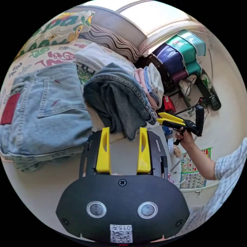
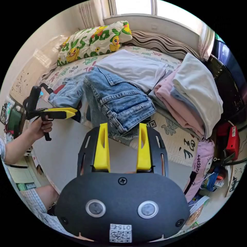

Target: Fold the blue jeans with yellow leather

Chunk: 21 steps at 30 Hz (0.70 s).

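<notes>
While the folded blue jeans point(image 2: 121, 103) lay on the bed point(image 2: 177, 141) beside a stack of folded clothes point(image 2: 195, 100), the right gripper point(image 2: 123, 140) hung just in front of them with its yellow jaws spread wide and nothing between them. The left gripper point(image 1: 124, 144) had its jaws wide apart too, holding nothing. A paler pair of jeans point(image 1: 46, 110) lay next to the blue ones, maybe touching them.

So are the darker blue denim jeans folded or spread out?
Folded: the darker blue denim jeans lie as a compact stacked bundle on the bed, frayed hem at its edge.
</notes>
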{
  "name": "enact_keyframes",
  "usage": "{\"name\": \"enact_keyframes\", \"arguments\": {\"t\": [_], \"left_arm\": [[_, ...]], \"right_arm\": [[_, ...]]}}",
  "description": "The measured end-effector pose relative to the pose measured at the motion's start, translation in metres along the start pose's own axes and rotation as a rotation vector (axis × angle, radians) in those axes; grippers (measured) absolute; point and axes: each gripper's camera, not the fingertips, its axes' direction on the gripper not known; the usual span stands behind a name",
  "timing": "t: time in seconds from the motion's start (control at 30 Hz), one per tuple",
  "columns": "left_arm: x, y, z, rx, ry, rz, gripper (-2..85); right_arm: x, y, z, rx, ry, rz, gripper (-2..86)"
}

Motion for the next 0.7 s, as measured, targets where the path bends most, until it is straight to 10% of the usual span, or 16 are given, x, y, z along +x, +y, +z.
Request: {"name": "enact_keyframes", "arguments": {"t": [0.37, 0.7], "left_arm": [[-0.015, 0.016, 0.043, -0.072, 0.032, -0.108, 2.3], [0.02, 0.11, -0.125, 0.12, 0.353, 0.088, 0.2]], "right_arm": [[-0.078, 0.08, 0.024, 0.005, -0.016, -0.035, 5.5], [-0.133, 0.216, -0.126, 0.195, -0.221, 0.058, 4.7]]}}
